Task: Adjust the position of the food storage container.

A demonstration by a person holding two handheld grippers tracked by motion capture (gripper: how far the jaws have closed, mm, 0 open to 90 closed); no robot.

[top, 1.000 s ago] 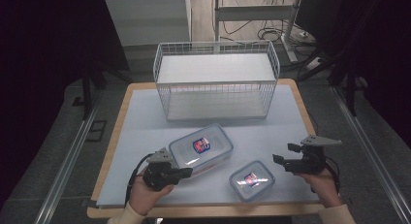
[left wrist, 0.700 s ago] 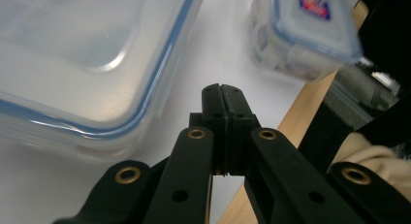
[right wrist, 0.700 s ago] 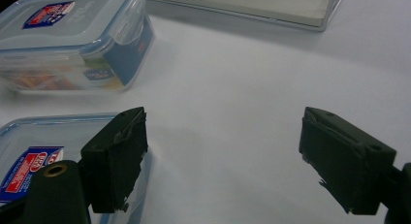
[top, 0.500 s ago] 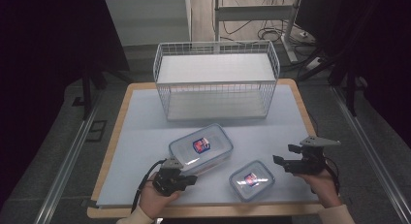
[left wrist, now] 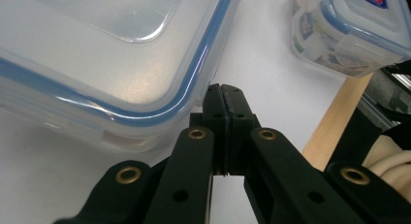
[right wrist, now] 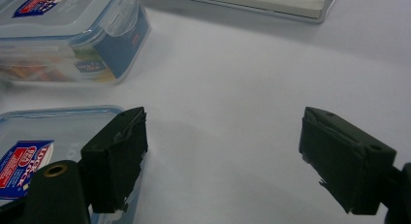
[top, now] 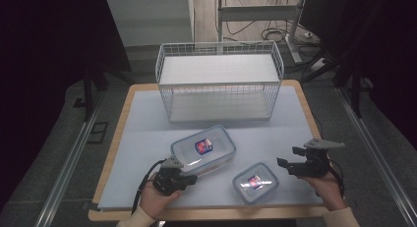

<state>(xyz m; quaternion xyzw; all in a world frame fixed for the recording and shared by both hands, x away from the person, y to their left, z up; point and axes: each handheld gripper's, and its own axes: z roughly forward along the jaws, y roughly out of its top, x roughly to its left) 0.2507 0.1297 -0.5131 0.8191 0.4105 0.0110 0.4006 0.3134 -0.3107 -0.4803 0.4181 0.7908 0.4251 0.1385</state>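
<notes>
Both grippers are seen low in the high view: the left gripper [top: 189, 178] beside the large lidded container [top: 203, 148], the right gripper [top: 286, 163] near the small lidded container [top: 254, 182]. Left gripper view: jaws pressed together, empty, just at the large container's corner. Right gripper view: jaws held wide apart, the small container by one jaw.

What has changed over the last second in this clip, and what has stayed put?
The left hand-held gripper, jaws shut and empty, has sunk toward the mat and now sits at the near corner of the large lidded container. The right hand-held gripper has stayed open beside the small lidded container. Both containers and the wire basket have not moved.
</notes>
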